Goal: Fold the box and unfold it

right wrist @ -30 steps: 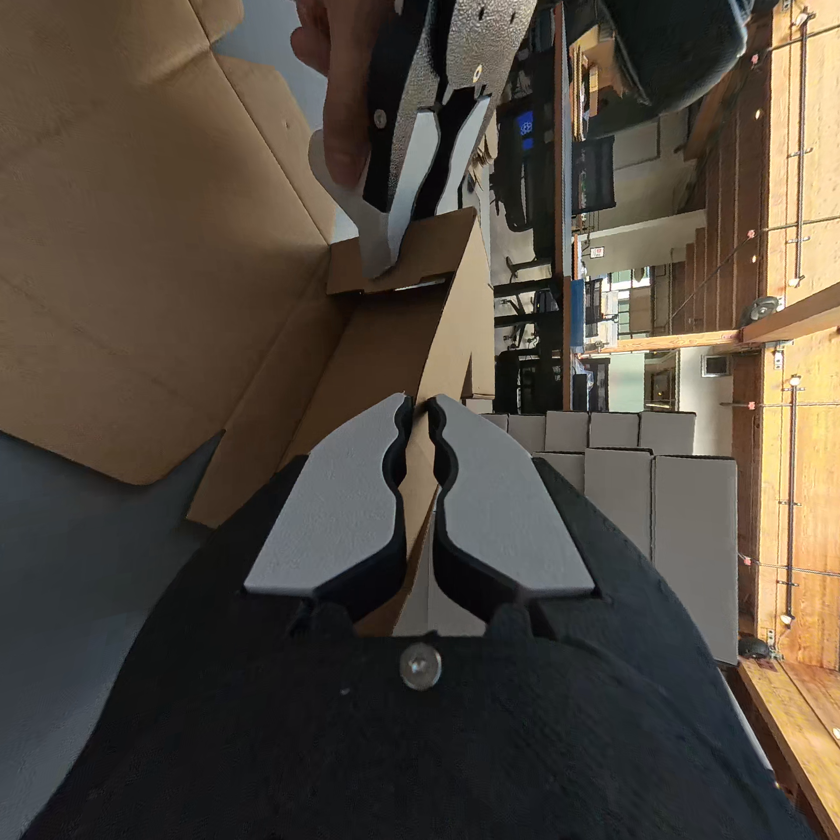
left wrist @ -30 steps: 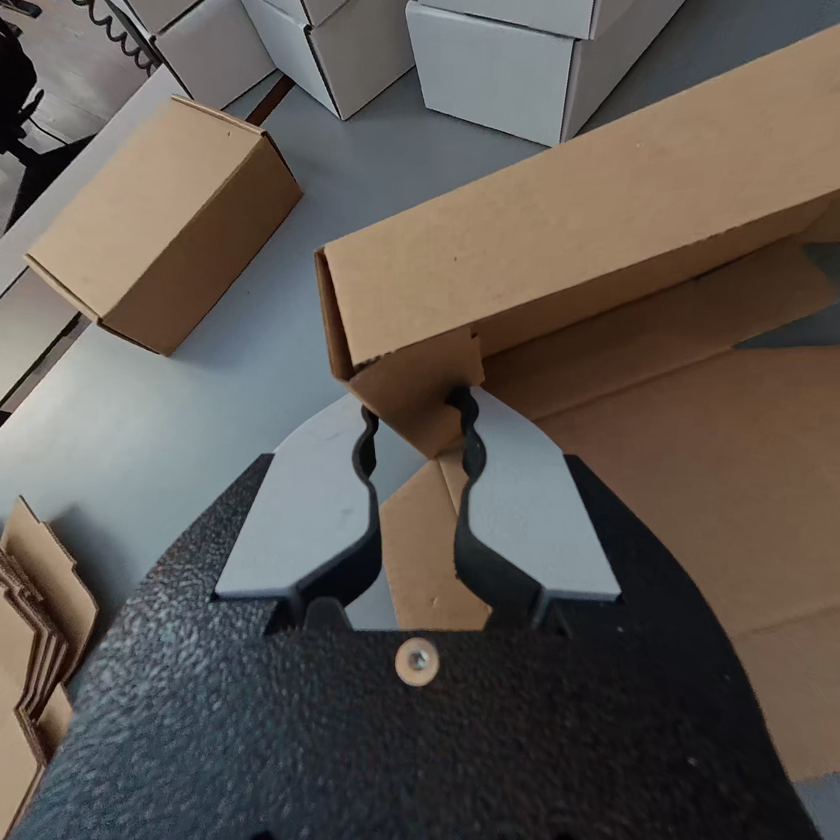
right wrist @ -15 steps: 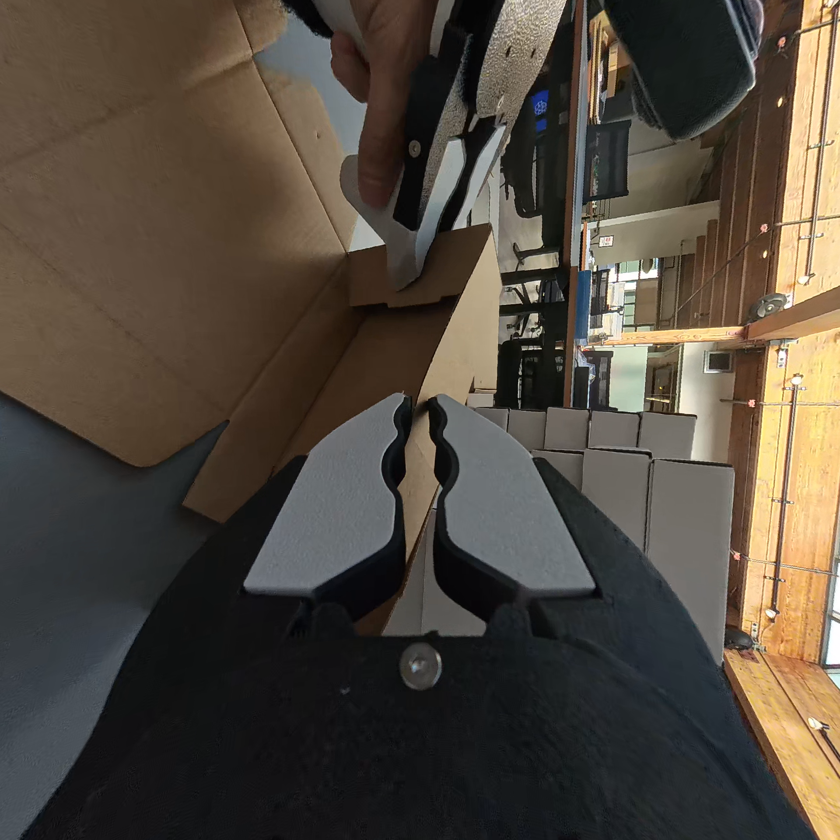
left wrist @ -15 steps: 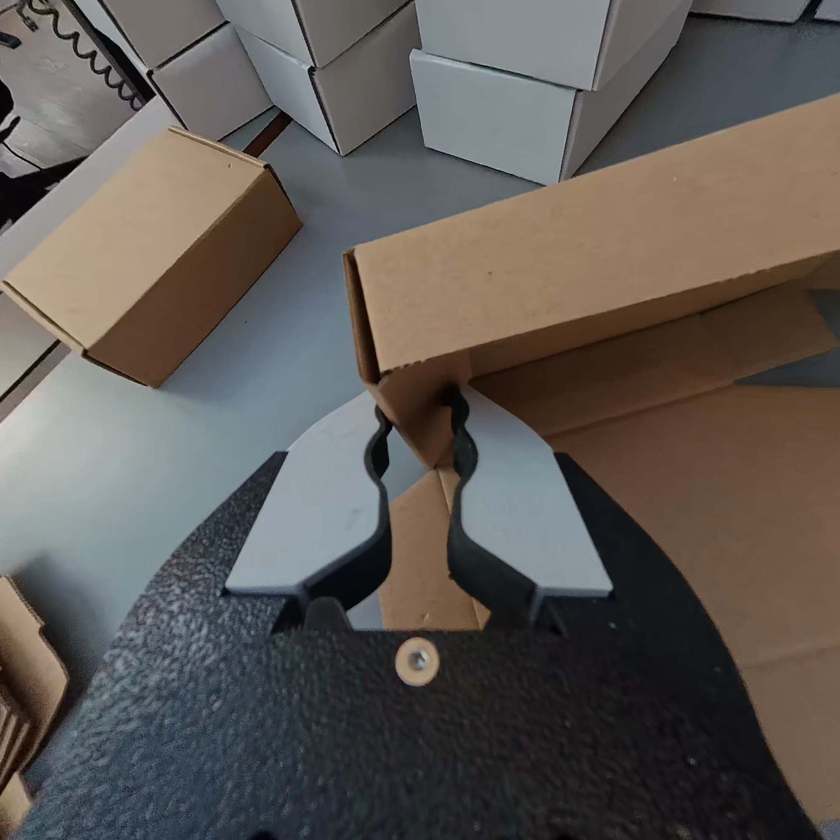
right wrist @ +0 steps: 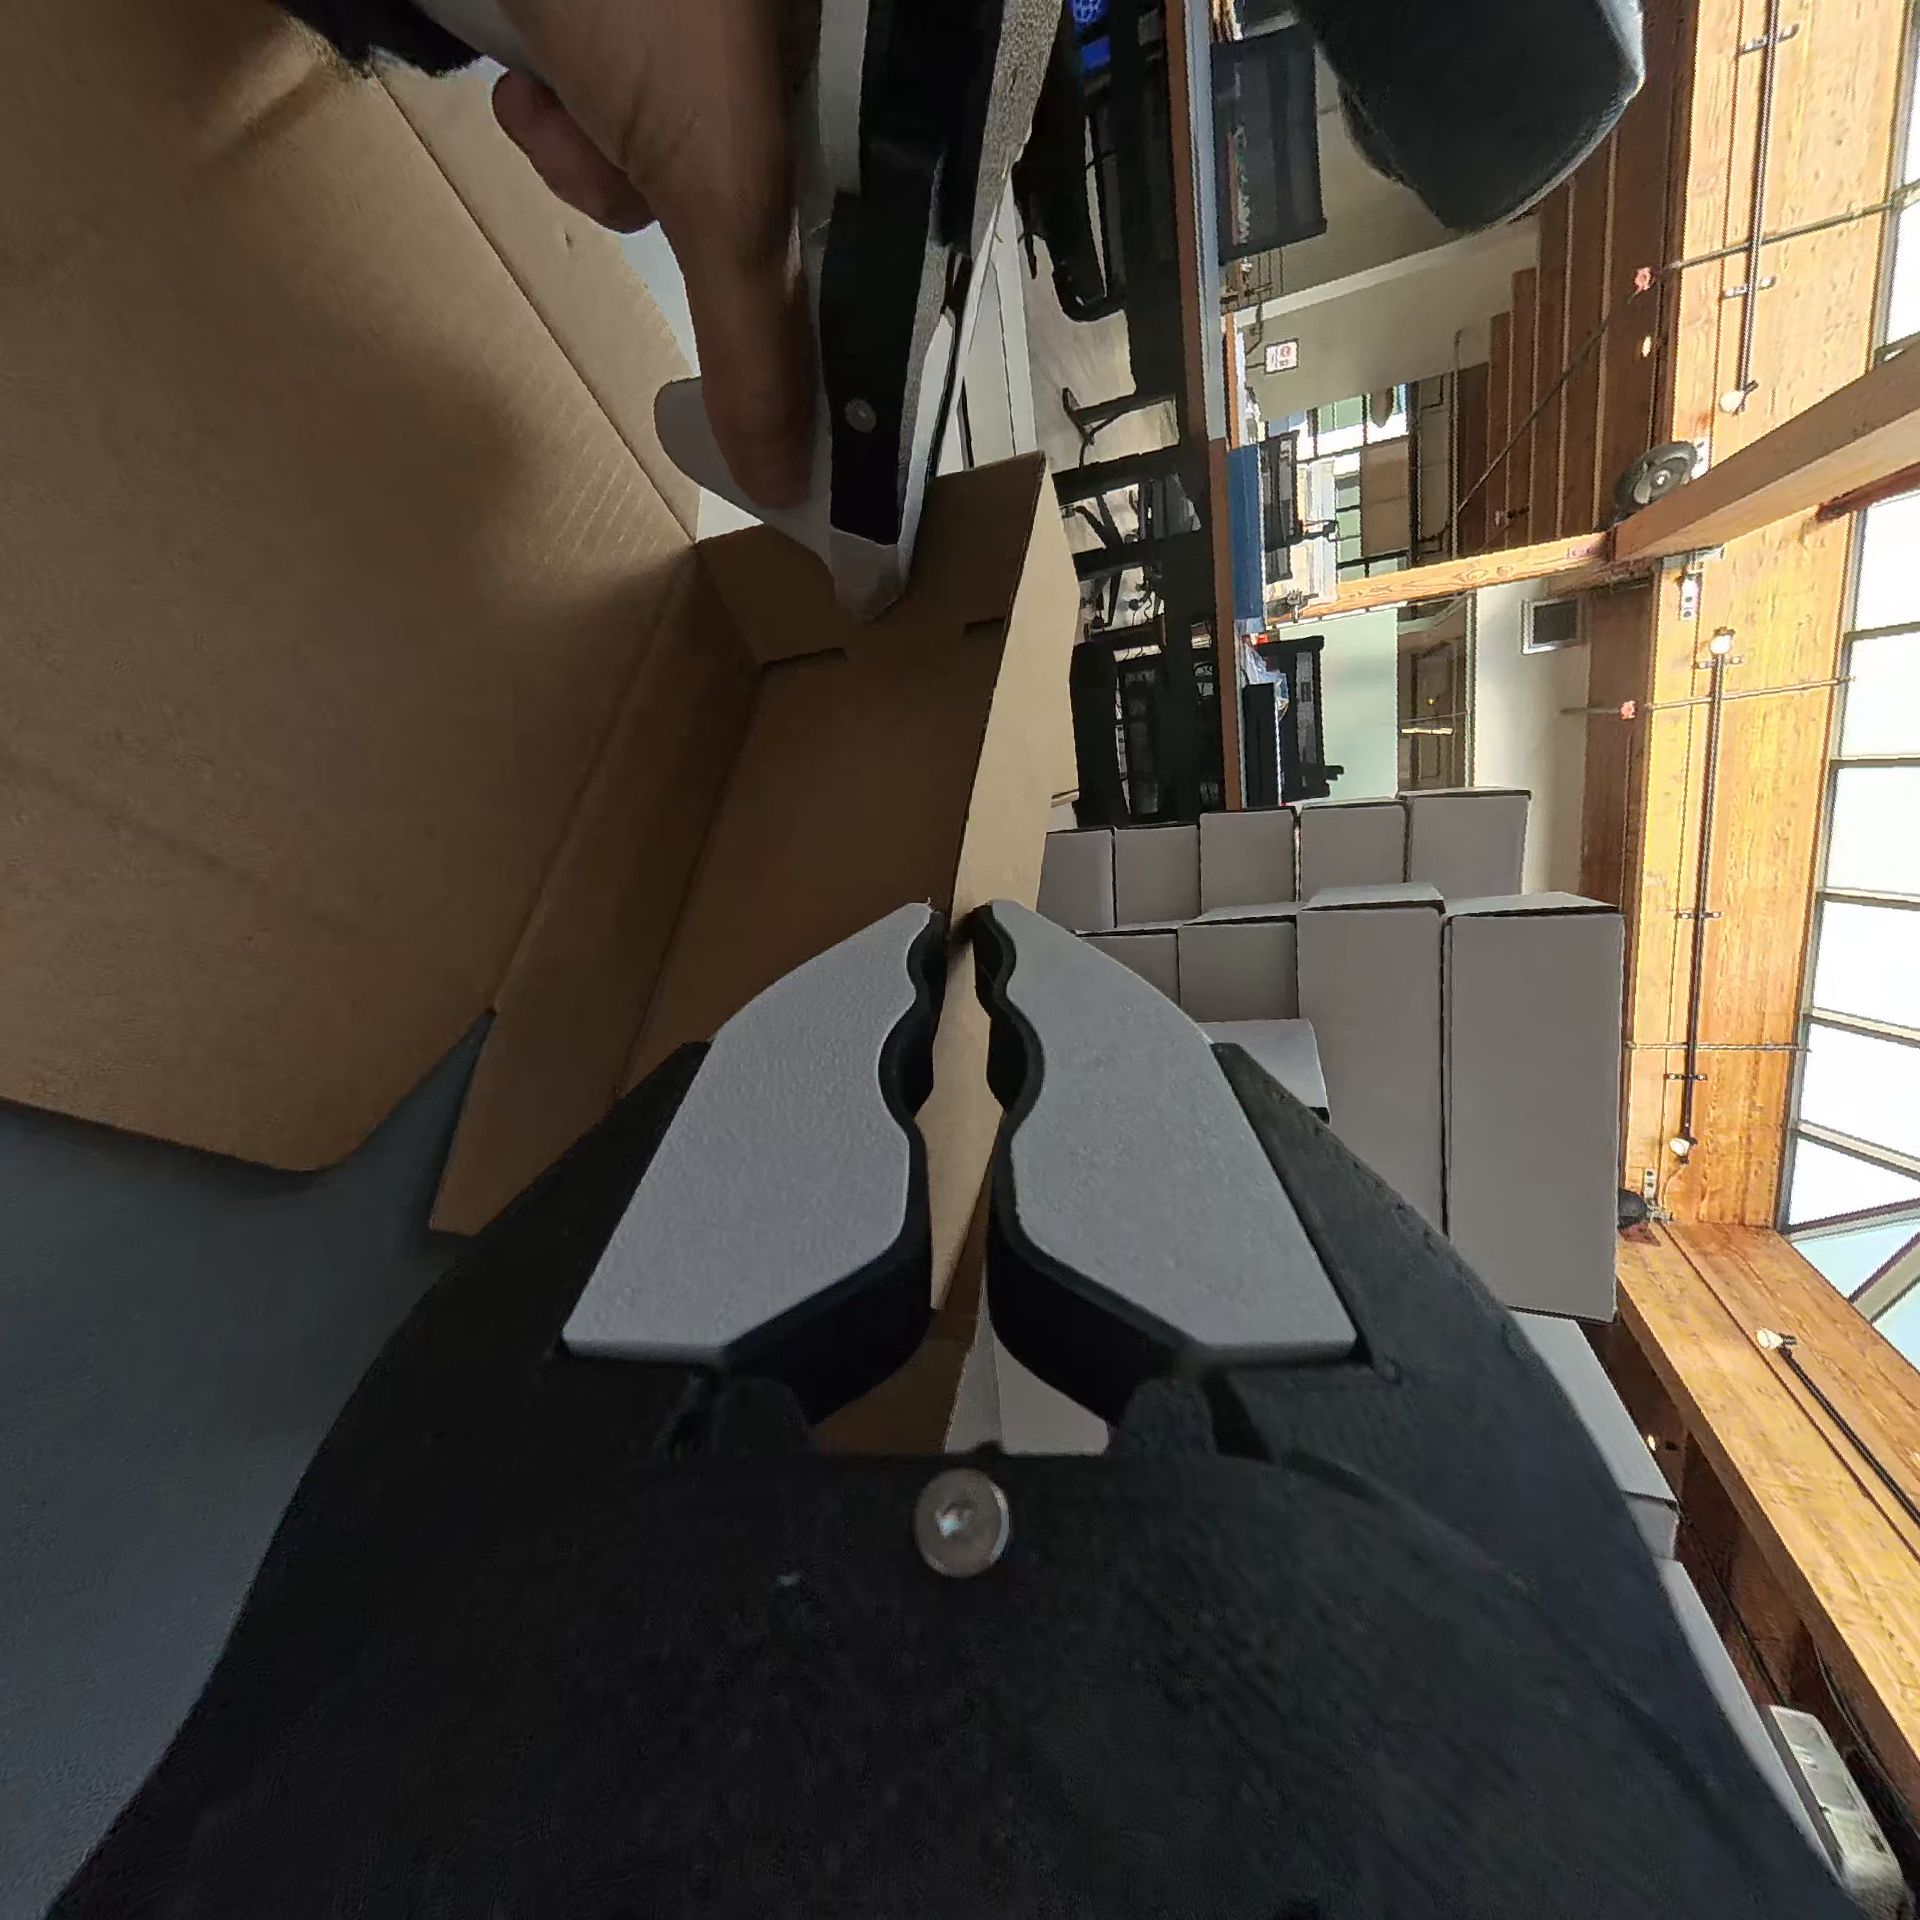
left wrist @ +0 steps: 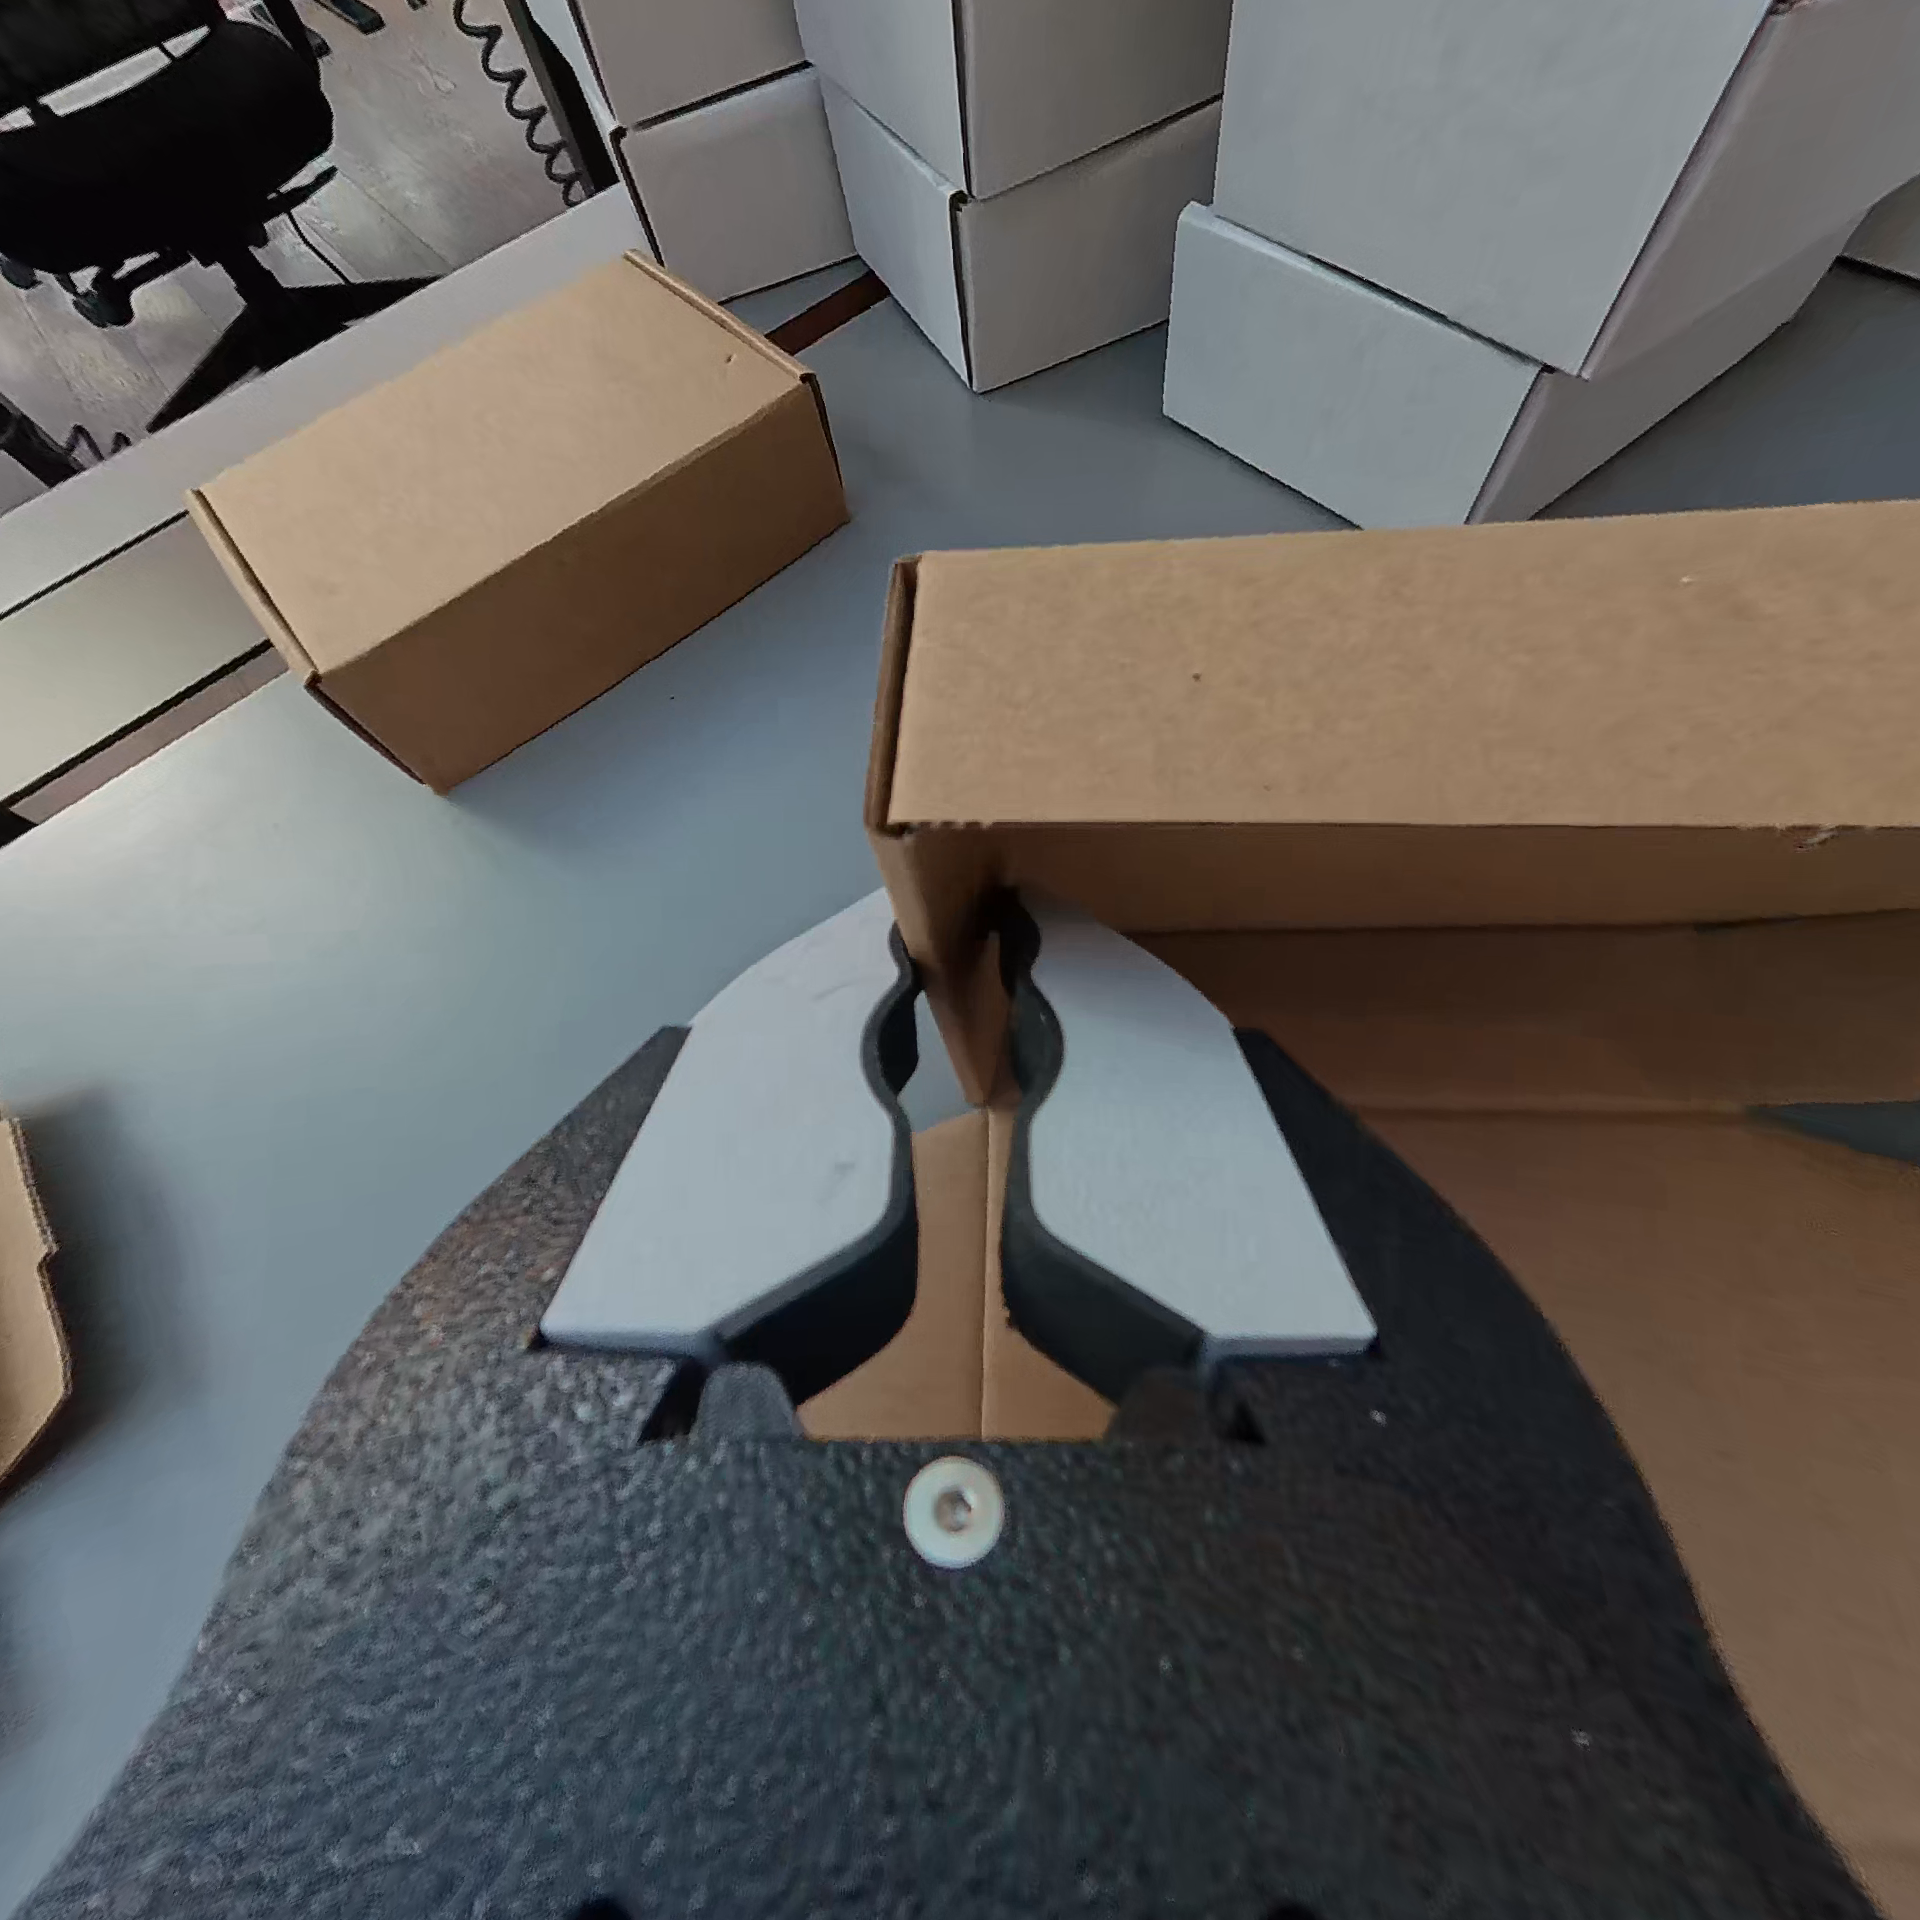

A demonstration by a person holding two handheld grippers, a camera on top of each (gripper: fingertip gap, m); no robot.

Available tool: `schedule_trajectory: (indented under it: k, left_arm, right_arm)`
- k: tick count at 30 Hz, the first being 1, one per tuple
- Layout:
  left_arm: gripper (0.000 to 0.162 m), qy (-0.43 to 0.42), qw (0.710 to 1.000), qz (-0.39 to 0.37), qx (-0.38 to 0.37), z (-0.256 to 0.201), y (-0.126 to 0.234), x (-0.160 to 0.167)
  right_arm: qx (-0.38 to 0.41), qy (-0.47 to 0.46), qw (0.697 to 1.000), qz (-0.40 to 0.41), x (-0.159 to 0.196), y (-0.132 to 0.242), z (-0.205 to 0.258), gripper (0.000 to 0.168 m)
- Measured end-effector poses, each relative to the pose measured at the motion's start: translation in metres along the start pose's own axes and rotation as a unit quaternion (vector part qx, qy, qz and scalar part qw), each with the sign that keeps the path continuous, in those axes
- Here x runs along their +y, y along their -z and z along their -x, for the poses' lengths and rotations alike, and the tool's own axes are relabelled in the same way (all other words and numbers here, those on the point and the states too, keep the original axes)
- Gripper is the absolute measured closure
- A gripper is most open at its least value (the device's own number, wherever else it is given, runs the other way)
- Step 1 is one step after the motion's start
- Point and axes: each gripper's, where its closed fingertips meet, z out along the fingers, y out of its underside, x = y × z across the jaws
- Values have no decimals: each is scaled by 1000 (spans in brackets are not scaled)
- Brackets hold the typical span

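A brown cardboard box (left wrist: pixel 1403 686) lies partly folded on the grey table (left wrist: pixel 312 987), its long wall upright and its base panel flat. My left gripper (left wrist: pixel 956 930) is shut on the small end flap at the wall's left corner. In the right wrist view the same box (right wrist: pixel 312 623) fills the left side. My right gripper (right wrist: pixel 958 920) is shut on the edge of the upright wall at its other end. The left gripper (right wrist: pixel 873 582), held by a hand (right wrist: pixel 727 260), shows farther off, pinching the end flap.
A closed brown box (left wrist: pixel 520 520) sits to the left behind. Stacked white boxes (left wrist: pixel 1351 364) stand at the back and show in the right wrist view (right wrist: pixel 1351 987). A pile of flat cardboard (left wrist: pixel 26 1299) lies at the left edge. An office chair (left wrist: pixel 156 135) stands beyond the table.
The long wall has swung more upright. The left gripper has turned with the end flap, folding it inward at the corner. The right gripper keeps its hold on the wall.
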Motion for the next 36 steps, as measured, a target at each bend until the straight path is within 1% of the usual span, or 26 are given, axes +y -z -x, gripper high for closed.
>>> schedule_trajectory:
  k: [3,6,9,13,16,19,21,22,24,25,27,29,31,33,35,36]
  left_arm:
    - [147,8,1000,-25,-13,2,-1,-2]
    - [149,6,999,-36,-20,3,0,-5]
    - [158,52,998,-27,-20,9,0,-2]
    - [157,91,994,-16,-60,18,1,2]
    - [157,106,992,-18,-61,18,2,3]
    - [156,108,992,-18,-71,18,4,4]
    - [156,118,990,-19,-79,19,5,5]
    - [156,121,989,-19,-81,19,6,5]
    - [156,121,989,-18,-88,20,6,6]
    - [155,119,988,-17,-92,20,6,6]
    - [155,112,988,-14,-102,20,6,6]
    - [155,111,988,-14,-108,21,7,7]
    - [154,113,988,-14,-108,21,7,7]
    - [154,116,988,-14,-103,21,6,7]
    - [154,117,988,-12,-101,20,6,7]
    - [155,117,988,-12,-99,20,5,7]
  right_arm:
    - [-2,-8,1000,-2,2,-3,-1,163]
    - [-1,-7,1000,5,3,-4,-2,163]
    - [8,-11,1000,11,2,-7,-2,163]
    - [25,-20,999,29,0,-15,-2,164]
    - [26,-20,999,41,2,-17,-3,163]
    - [6,-66,998,16,-1,-13,-5,162]
    - [-18,-109,993,-31,-15,-4,-7,159]
    - [-16,-130,990,-60,-27,3,-15,157]
    - [8,-153,984,-93,-43,11,-37,160]
    - [30,-155,983,-89,-45,10,-50,167]
    - [64,-144,986,-52,-40,-5,-67,168]
    - [33,-127,991,6,-29,-31,-57,168]
    - [10,-127,991,32,-28,-48,-47,168]
    - [-7,-142,989,49,-29,-57,-36,168]
    - [-39,-135,986,92,-22,-63,-18,168]
    - [-23,-132,985,107,-18,-65,-19,168]
